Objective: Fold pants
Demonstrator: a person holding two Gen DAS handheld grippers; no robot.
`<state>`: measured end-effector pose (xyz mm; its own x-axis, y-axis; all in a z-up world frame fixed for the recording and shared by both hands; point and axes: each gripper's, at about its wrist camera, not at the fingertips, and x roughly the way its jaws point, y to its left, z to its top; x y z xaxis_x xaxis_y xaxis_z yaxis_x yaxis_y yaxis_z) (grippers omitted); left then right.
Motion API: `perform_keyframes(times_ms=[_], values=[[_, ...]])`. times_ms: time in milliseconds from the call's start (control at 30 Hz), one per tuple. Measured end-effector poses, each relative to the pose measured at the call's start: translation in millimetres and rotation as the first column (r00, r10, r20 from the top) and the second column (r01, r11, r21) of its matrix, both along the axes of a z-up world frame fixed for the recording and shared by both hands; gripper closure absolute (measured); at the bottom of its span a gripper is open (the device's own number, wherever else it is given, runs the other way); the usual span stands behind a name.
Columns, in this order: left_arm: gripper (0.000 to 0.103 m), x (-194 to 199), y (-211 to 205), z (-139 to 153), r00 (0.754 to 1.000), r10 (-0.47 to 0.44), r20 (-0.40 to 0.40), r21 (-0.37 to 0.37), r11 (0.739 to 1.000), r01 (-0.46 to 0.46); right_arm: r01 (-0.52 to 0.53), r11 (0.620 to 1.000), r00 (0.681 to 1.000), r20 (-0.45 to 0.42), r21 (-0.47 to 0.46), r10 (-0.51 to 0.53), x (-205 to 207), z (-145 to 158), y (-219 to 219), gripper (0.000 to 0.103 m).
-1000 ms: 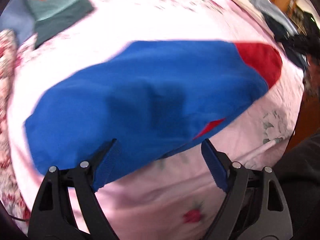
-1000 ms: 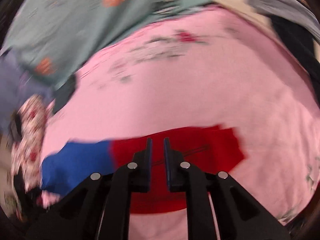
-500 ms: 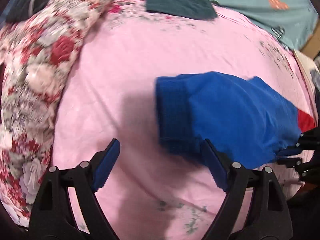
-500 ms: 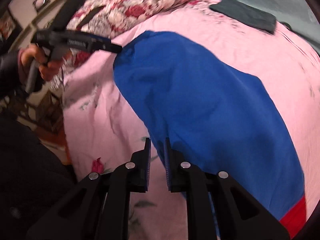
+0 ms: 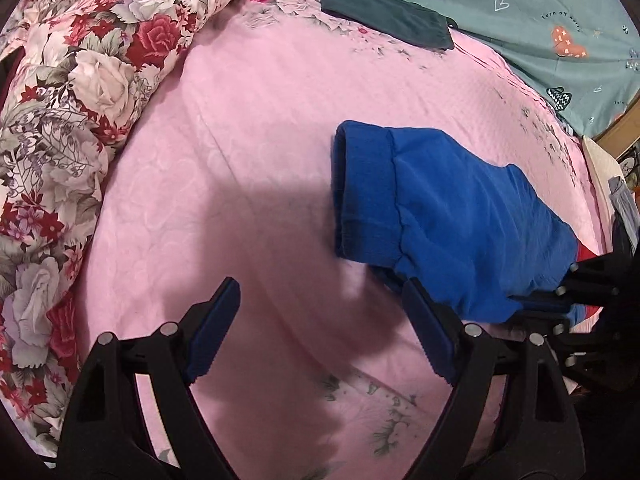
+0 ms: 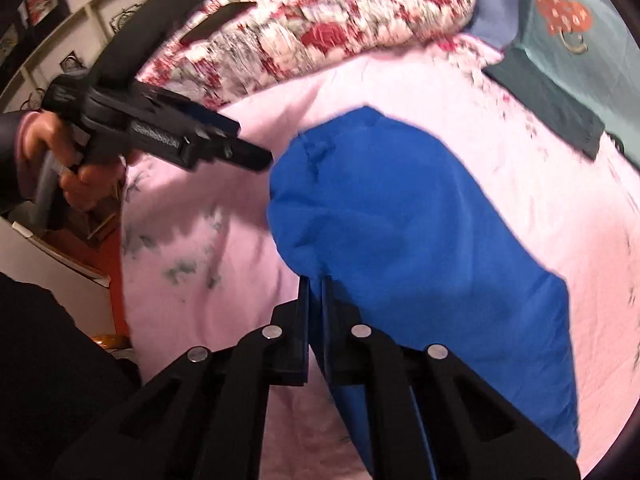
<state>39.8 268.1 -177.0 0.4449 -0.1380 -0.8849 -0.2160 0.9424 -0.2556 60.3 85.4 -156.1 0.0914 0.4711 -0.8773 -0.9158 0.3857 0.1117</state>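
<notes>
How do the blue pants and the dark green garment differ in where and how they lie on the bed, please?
The blue pants lie bulky and rumpled mid-bed; the dark green garment lies flat near the far edge. The pants have a corner between the right gripper's closing jaws; nothing touches the green garment. The pants show red at one end; the green garment looks plain. Both rest on the pink sheet.

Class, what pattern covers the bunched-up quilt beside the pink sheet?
Red and white roses; the quilt shows best in the left wrist view.
</notes>
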Motion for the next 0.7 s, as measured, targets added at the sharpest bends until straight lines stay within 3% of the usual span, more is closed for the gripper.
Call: perform_keyframes(times_ms=[67,133,167,200,267,367,467,567,700], values=[[0.018,4,0,3,1.0,0.011,0.008,0.0,1.0,-0.011,0.03,0.999,0.998,-0.047,-0.045,-0.032,8,-12,-4,0.094],[0.018,7,-2,16,0.999,0.006,0.05,0.015,1.0,-0.007,0.086,0.996,0.99,-0.116,0.003,-0.085,19,0,-17,0.084],[0.018,9,-6,23,0.997,-0.001,0.074,0.021,1.0,-0.001,0.139,0.989,0.981,-0.145,0.056,-0.13,29,16,-32,0.065],[0.018,12,-10,30,0.995,-0.011,0.099,0.021,1.0,0.009,0.179,0.98,0.976,-0.144,0.088,-0.165,36,25,-43,0.052],[0.018,21,-26,41,0.989,-0.049,0.142,-0.004,0.999,0.05,0.29,0.946,0.949,-0.174,0.146,-0.264,63,41,-77,0.052],[0.017,40,-61,46,0.973,-0.131,0.187,-0.025,0.99,0.138,0.473,0.873,0.865,-0.255,0.121,-0.433,117,34,-118,0.052],[0.017,63,-90,20,0.975,-0.175,0.136,-0.013,0.984,0.178,0.565,0.82,0.795,-0.327,0.095,-0.51,160,16,-140,0.062],[0.015,74,-107,-1,0.979,-0.179,0.094,0.026,0.984,0.177,0.574,0.816,0.758,-0.418,0.065,-0.5,189,-5,-145,0.063],[0.012,77,-119,-4,0.975,-0.206,0.079,0.083,0.976,0.2,0.498,0.867,0.781,-0.428,-0.013,-0.455,208,-25,-137,0.063]])
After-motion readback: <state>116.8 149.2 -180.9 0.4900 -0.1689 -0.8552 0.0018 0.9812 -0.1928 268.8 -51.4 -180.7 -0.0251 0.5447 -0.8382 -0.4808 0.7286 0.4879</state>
